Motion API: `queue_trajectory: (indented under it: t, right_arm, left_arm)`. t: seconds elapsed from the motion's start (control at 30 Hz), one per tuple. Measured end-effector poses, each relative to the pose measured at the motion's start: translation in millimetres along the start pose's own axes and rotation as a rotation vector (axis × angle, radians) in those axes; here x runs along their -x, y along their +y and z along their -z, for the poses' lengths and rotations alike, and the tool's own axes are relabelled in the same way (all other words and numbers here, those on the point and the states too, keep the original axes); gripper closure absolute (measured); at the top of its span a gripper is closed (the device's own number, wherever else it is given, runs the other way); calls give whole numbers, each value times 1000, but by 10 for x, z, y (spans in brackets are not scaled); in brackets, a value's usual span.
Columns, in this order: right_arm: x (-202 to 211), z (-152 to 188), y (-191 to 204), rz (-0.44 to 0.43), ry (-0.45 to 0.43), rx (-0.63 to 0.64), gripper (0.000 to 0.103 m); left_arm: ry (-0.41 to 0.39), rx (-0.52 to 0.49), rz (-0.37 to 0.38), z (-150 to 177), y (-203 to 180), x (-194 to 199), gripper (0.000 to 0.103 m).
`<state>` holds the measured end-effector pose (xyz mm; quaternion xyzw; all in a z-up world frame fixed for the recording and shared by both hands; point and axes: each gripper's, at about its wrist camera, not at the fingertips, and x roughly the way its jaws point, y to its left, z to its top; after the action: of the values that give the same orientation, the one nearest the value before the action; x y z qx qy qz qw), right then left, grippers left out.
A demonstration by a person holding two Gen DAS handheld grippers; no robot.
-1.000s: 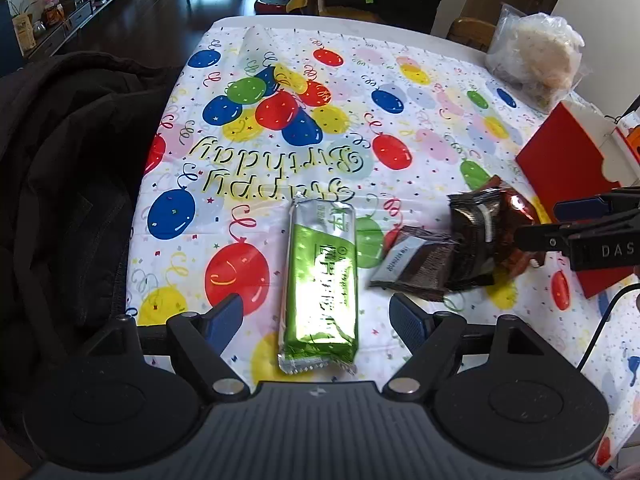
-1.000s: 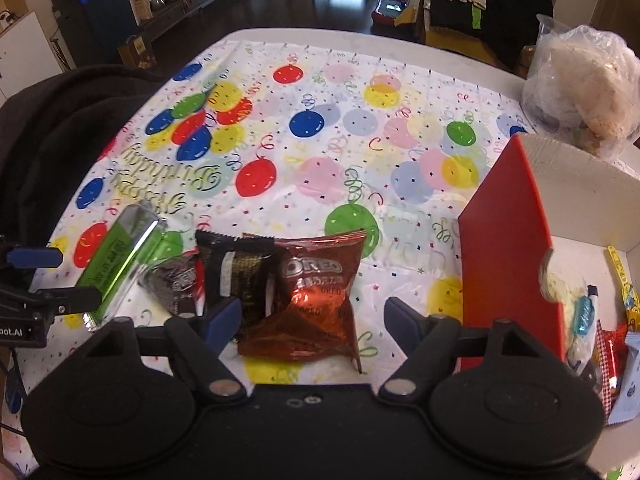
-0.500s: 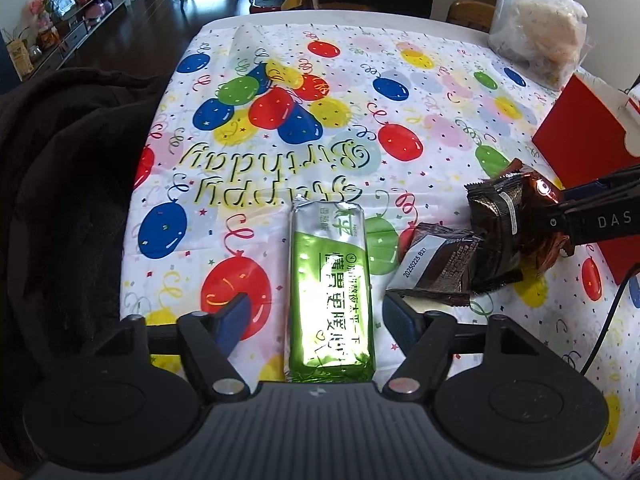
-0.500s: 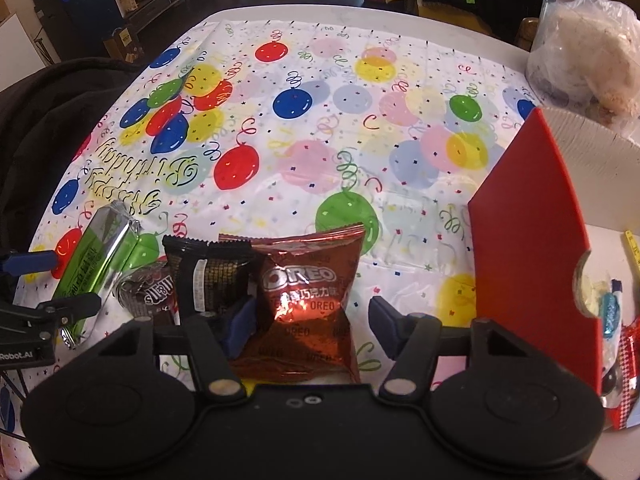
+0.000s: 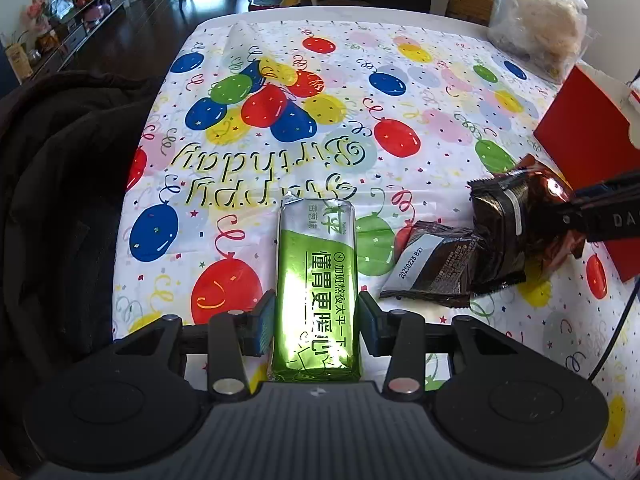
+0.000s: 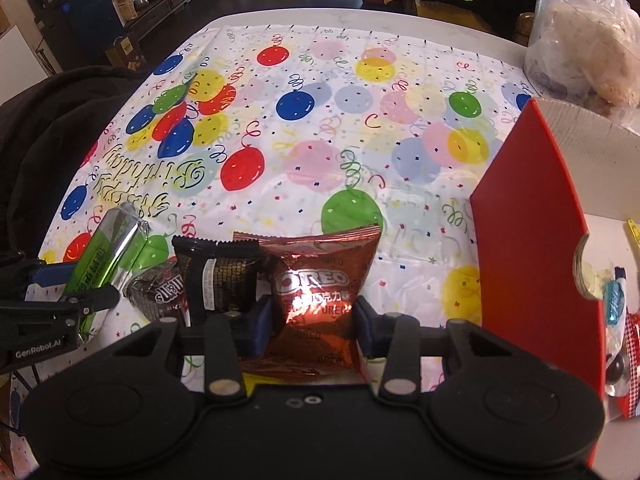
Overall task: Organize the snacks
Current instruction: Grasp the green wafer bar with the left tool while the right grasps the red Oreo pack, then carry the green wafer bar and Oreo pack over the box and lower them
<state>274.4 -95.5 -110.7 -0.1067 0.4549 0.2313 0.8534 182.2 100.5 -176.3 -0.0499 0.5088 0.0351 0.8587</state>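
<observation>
Left gripper (image 5: 316,320) closed on green biscuit pack (image 5: 316,280); right gripper (image 6: 314,320) closed on red "OREO" pouch (image 6: 316,280); tablecloth (image 6: 320,120) reads "Happy Birthday".

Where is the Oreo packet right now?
In the right wrist view, the Oreo packet sits between the right tool's fingers, beside the black packet and left of the red box.

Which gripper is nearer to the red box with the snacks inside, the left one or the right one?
Right. The right gripper, shut on the Oreo bag, sits just left of the red box. The left gripper, clamping the green packet, lies farther left, beyond the dark packets.
</observation>
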Motion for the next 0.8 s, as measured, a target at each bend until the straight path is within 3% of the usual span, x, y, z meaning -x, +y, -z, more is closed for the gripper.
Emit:
queue_trajectory:
  t: [0.43,0.8]
  right_arm:
    - [388,149,-57,-7,-52,-53,65]
    - [948,283,-41,-44,-126,-39,65]
  left_arm:
    - [-6,126,31,40,161,175,61]
    - [-69,171,54,88,123,650,61]
